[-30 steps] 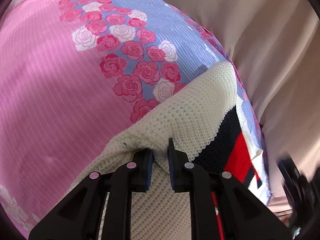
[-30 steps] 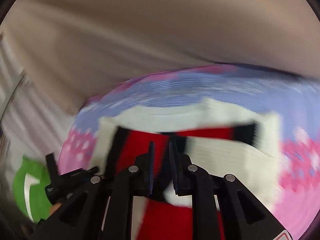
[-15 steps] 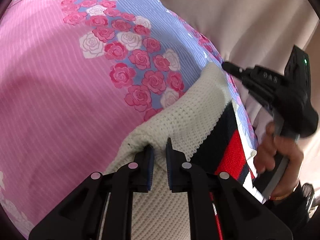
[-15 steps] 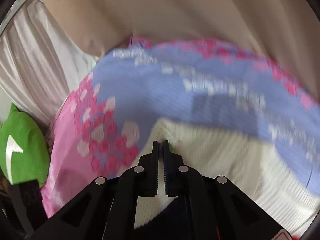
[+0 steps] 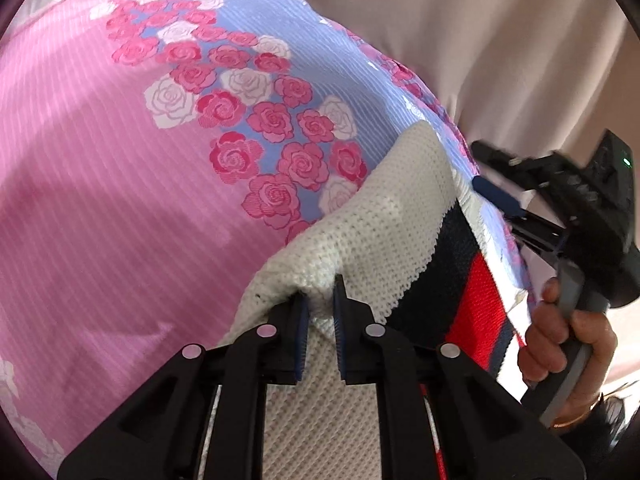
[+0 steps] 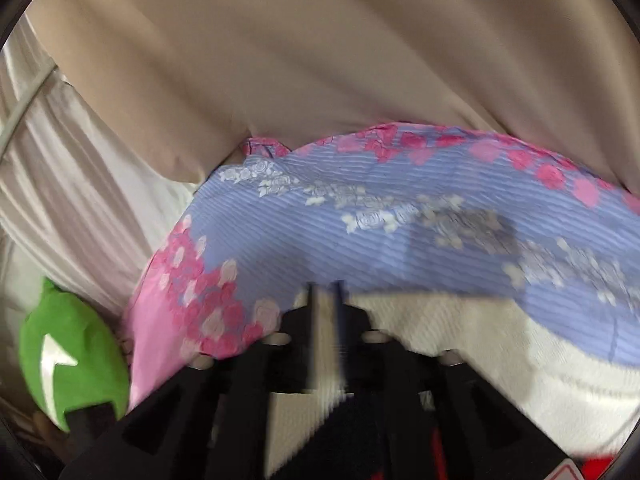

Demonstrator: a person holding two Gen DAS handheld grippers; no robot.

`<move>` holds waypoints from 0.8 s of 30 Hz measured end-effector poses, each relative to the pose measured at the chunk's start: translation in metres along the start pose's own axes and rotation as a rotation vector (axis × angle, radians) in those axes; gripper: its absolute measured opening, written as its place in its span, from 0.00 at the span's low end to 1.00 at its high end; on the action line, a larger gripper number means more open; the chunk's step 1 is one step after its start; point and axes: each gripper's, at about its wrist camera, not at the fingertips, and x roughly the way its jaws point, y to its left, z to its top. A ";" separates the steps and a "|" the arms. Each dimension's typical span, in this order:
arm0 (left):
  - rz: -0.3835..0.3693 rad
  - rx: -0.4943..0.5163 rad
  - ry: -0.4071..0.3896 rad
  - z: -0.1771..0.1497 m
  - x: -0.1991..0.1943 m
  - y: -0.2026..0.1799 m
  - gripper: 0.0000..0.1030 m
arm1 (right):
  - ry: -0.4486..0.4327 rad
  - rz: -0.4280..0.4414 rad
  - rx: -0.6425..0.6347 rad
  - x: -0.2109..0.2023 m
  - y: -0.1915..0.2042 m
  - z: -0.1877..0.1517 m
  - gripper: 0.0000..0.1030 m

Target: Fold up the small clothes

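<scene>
A small cream knit sweater (image 5: 384, 220) with navy and red stripes lies on a pink and lilac rose-print bedspread (image 5: 120, 200). My left gripper (image 5: 318, 300) is shut on a bunched fold of its cream edge, with knit cloth between the pads. My right gripper (image 5: 486, 168) shows at the right of the left wrist view, held in a hand beside the sweater's far edge. In the blurred right wrist view the right gripper (image 6: 324, 292) sits over the cream knit (image 6: 460, 332), its fingers slightly parted with cream cloth showing in the gap; whether it grips is unclear.
A beige curtain (image 6: 320, 60) hangs behind the bed. A green cushion (image 6: 72, 356) with a white arrow lies at the left of the bed. White pleated fabric (image 6: 60, 168) hangs beside it.
The right gripper has opened slightly from shut and dropped lower over the sweater's cream part, in motion blur. The left gripper has kept its hold on the cream edge and shifted little.
</scene>
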 end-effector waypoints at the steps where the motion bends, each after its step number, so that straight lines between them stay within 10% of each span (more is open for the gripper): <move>1: 0.001 -0.002 0.000 0.001 0.000 0.000 0.11 | 0.023 -0.014 -0.010 0.004 -0.002 -0.002 0.52; 6: -0.007 -0.009 0.007 0.003 0.003 0.001 0.11 | 0.141 -0.025 -0.092 0.042 0.006 -0.008 0.43; 7: -0.008 -0.006 0.006 0.003 0.003 0.001 0.11 | 0.148 -0.034 -0.130 0.049 0.013 -0.008 0.16; 8: -0.010 -0.001 0.005 0.002 0.001 0.003 0.11 | 0.160 -0.048 -0.160 0.056 0.017 -0.008 0.09; 17: 0.008 0.029 -0.010 -0.003 -0.003 0.000 0.12 | 0.136 -0.105 -0.147 0.073 0.014 0.008 0.08; 24: 0.014 0.094 -0.037 -0.020 -0.035 -0.007 0.32 | 0.045 -0.201 -0.130 -0.015 0.032 -0.021 0.25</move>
